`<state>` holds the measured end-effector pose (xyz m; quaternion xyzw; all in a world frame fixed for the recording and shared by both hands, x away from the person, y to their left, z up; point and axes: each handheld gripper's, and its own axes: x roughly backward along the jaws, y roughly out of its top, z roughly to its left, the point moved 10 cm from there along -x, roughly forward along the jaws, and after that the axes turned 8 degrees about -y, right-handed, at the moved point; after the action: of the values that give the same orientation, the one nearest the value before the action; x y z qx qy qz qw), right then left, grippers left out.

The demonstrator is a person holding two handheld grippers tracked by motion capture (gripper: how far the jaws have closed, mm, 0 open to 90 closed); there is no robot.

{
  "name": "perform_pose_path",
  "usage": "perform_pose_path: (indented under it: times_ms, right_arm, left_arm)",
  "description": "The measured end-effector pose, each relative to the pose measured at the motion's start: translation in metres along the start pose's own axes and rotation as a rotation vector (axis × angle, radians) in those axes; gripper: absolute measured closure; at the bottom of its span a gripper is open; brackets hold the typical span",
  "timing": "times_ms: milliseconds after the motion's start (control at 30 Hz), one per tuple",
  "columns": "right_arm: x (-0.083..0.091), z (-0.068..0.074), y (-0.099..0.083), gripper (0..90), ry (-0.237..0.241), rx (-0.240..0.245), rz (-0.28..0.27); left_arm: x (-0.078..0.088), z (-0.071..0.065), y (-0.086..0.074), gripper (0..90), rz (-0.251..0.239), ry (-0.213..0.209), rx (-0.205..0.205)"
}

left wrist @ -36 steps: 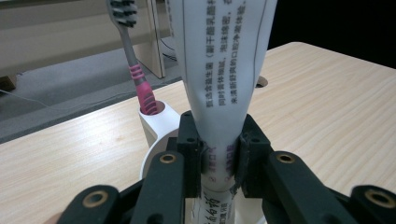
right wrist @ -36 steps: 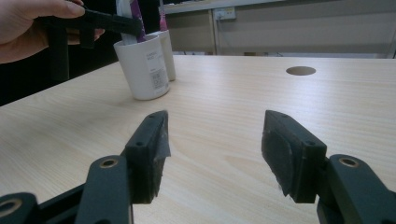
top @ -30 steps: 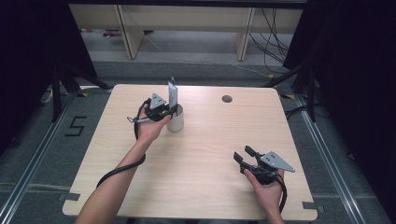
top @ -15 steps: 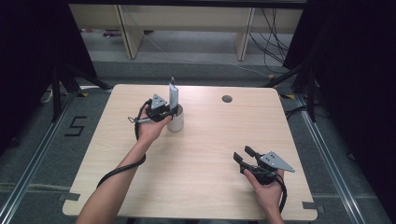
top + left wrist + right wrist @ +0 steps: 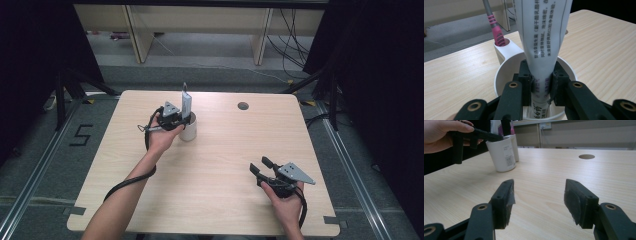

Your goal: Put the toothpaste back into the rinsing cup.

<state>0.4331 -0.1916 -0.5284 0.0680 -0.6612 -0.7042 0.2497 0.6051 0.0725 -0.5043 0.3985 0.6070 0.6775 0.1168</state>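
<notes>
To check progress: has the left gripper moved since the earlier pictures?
No. The left gripper stays at the white cup, gripping the toothpaste tube, equally far from the table's round hole.

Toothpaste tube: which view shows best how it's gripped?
The left gripper view: the left gripper pinches the toothpaste tube inside the white cup. The high view shows it small; in the right gripper view it is mostly hidden.

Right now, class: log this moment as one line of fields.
left hand-held gripper: shut on toothpaste tube, upright in white cup | toothbrush: in cup's side holder | right hand-held gripper: open, empty
</notes>
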Motion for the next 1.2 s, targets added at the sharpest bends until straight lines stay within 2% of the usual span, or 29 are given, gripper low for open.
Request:
perform_pose_path:
  times_ms: [233, 267, 300, 333, 367, 700, 733, 767, 900, 967, 1000, 1033, 1067, 1133, 1200]
  right_arm:
    - [-0.0001, 0.0005, 0.0000, 42.1, 0.002, -0.004, 0.003]
    - [0.0011, -0.0010, -0.0014, 42.1, -0.006, 0.013, 0.021]
    - [0.0018, 0.0025, -0.0028, 42.1, -0.004, -0.030, 0.034]
    - [0.0019, 0.0029, -0.0032, 42.1, -0.004, -0.033, 0.038]
    - [0.0016, -0.0001, -0.0034, 42.1, -0.009, -0.001, 0.041]
    - [-0.0013, 0.0035, -0.0019, 42.2, 0.014, -0.013, 0.014]
    - [0.0000, 0.0056, -0.0029, 42.1, 0.015, -0.035, 0.029]
    - [-0.0009, 0.0033, -0.0019, 42.1, 0.013, -0.005, 0.017]
    - [-0.0013, 0.0024, -0.0024, 42.1, 0.008, 0.002, 0.019]
    - [-0.0009, 0.0005, -0.0042, 42.1, -0.006, 0.017, 0.036]
    - [-0.0026, 0.0028, -0.0031, 42.1, 0.013, 0.001, 0.015]
    - [-0.0020, 0.0044, -0.0044, 42.1, 0.017, -0.015, 0.027]
    - [-0.0024, 0.0036, -0.0038, 42.1, 0.015, -0.005, 0.020]
    - [-0.0024, 0.0050, -0.0043, 42.0, 0.021, -0.019, 0.026]
    - [-0.0010, 0.0044, -0.0062, 41.9, 0.014, -0.021, 0.053]
  left_arm:
    - [-0.0021, -0.0007, -0.0029, 74.0, 0.014, -0.002, -0.002]
    - [-0.0022, -0.0005, -0.0037, 73.9, 0.018, -0.003, -0.002]
    - [-0.0023, -0.0005, -0.0041, 73.9, 0.019, -0.004, -0.001]
    - [-0.0029, -0.0007, -0.0045, 73.8, 0.016, -0.011, 0.001]
    - [-0.0029, -0.0004, -0.0048, 73.7, 0.016, -0.007, 0.002]
    - [-0.0009, 0.0015, -0.0043, 71.3, 0.008, 0.000, 0.009]
    - [-0.0006, 0.0015, -0.0036, 69.8, 0.007, 0.001, 0.009]
    - [-0.0001, 0.0014, -0.0029, 68.6, 0.005, 0.000, 0.007]
    - [0.0011, -0.0003, -0.0013, 66.7, 0.000, 0.005, -0.010]
    - [0.0013, -0.0004, -0.0016, 66.7, 0.000, 0.004, -0.009]
    - [0.0014, -0.0003, -0.0014, 66.7, -0.001, 0.006, -0.010]
    - [0.0015, -0.0005, -0.0013, 66.7, -0.003, 0.007, -0.009]
    - [0.0018, -0.0006, -0.0011, 66.7, -0.003, 0.007, -0.012]
    - [0.0022, -0.0012, -0.0007, 66.3, -0.002, 0.006, -0.014]
    - [0.0028, -0.0012, -0.0003, 65.5, -0.002, 0.007, -0.011]
